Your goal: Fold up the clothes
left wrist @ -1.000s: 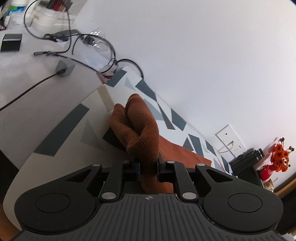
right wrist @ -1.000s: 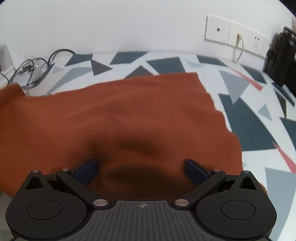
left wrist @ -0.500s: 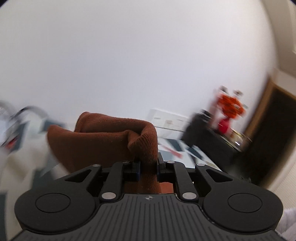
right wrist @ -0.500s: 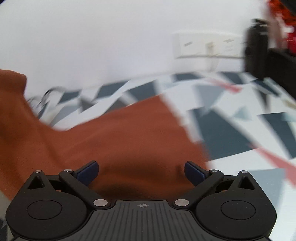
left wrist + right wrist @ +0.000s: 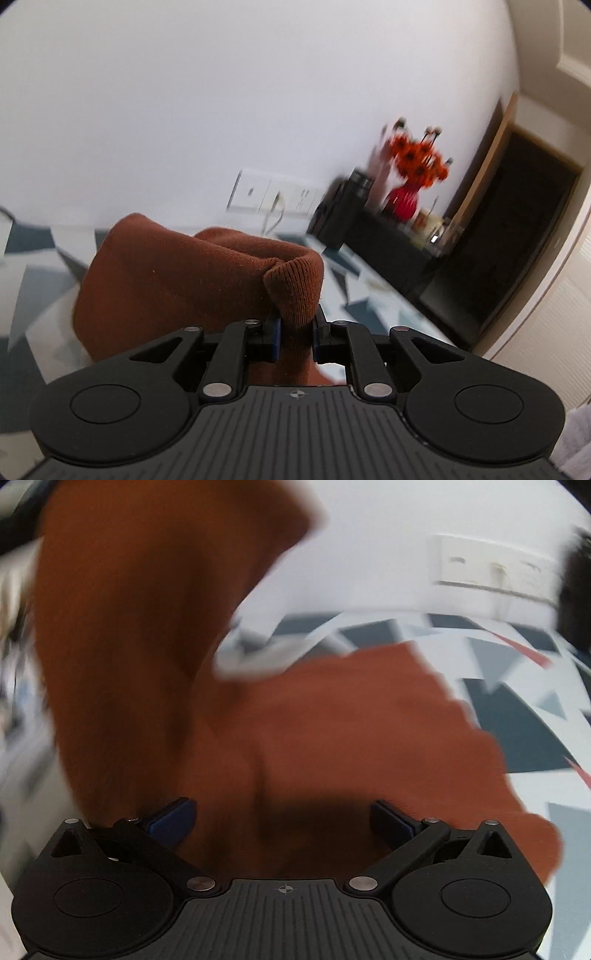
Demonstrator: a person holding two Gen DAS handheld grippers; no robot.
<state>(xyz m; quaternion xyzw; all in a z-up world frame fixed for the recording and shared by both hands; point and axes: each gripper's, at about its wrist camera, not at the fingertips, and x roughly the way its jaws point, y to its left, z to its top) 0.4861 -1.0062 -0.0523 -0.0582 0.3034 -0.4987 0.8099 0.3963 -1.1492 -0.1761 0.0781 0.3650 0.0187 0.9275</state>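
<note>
Above the patterned counter, the left gripper pinched a rust knit garment's cuff while the right gripper, fingers spread wide, hovered over it; laying the cuff flat suited best.

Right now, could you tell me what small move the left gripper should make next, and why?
Probably carry the rust-brown knitted garment across and lower it: the left gripper is shut on a lifted cuff, while the right gripper sits open over the flat part.
</note>
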